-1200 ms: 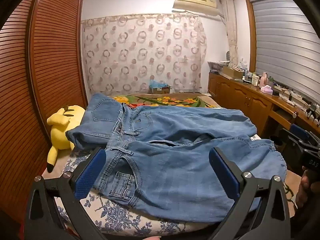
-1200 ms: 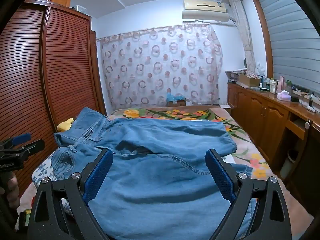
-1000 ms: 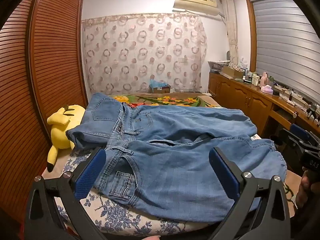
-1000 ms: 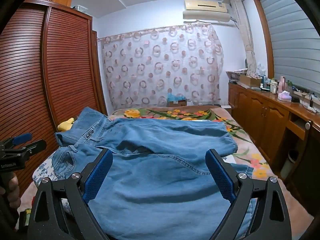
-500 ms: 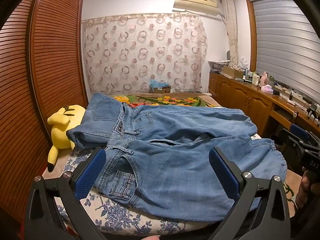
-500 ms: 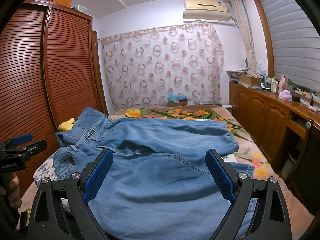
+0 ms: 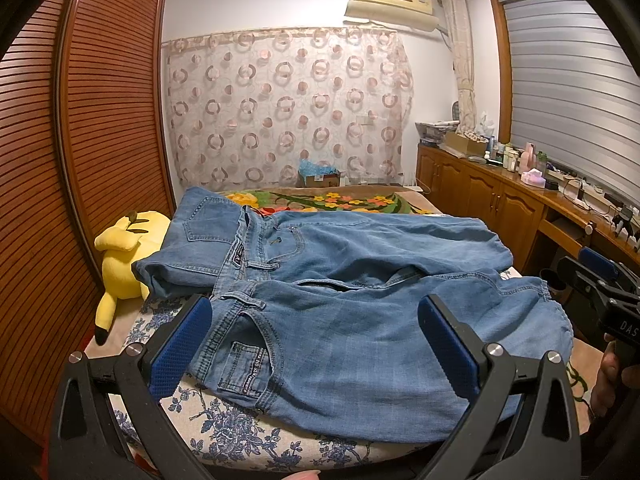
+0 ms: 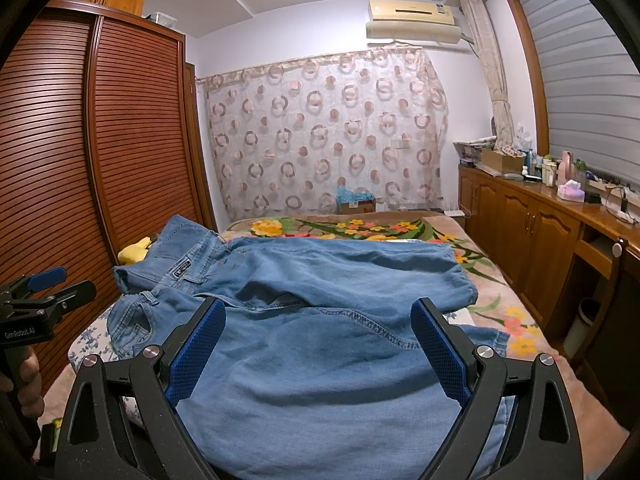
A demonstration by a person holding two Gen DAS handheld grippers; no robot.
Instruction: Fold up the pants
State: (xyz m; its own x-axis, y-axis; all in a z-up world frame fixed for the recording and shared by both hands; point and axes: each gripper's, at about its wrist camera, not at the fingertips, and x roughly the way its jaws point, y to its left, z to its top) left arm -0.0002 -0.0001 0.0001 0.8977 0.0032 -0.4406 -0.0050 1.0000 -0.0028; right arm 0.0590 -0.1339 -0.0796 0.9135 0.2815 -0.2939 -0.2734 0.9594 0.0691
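Blue jeans (image 7: pixel 344 280) lie spread across the bed, waist to the left, legs folded back to the right. They also fill the right wrist view (image 8: pixel 320 320). My left gripper (image 7: pixel 316 316) is open and empty, held above the near edge by the waist and pocket. My right gripper (image 8: pixel 318 320) is open and empty, above the leg end. The right gripper also shows at the right edge of the left wrist view (image 7: pixel 600 284); the left gripper shows at the left edge of the right wrist view (image 8: pixel 44 284).
A yellow plush toy (image 7: pixel 124 252) lies by the waist at the wooden wardrobe (image 7: pixel 60 180). The bed has a floral sheet (image 7: pixel 240 436) and flowered blanket (image 8: pixel 360 228). A wooden cabinet (image 8: pixel 540 240) with bottles runs along the right. A curtain (image 7: pixel 288 108) hangs behind.
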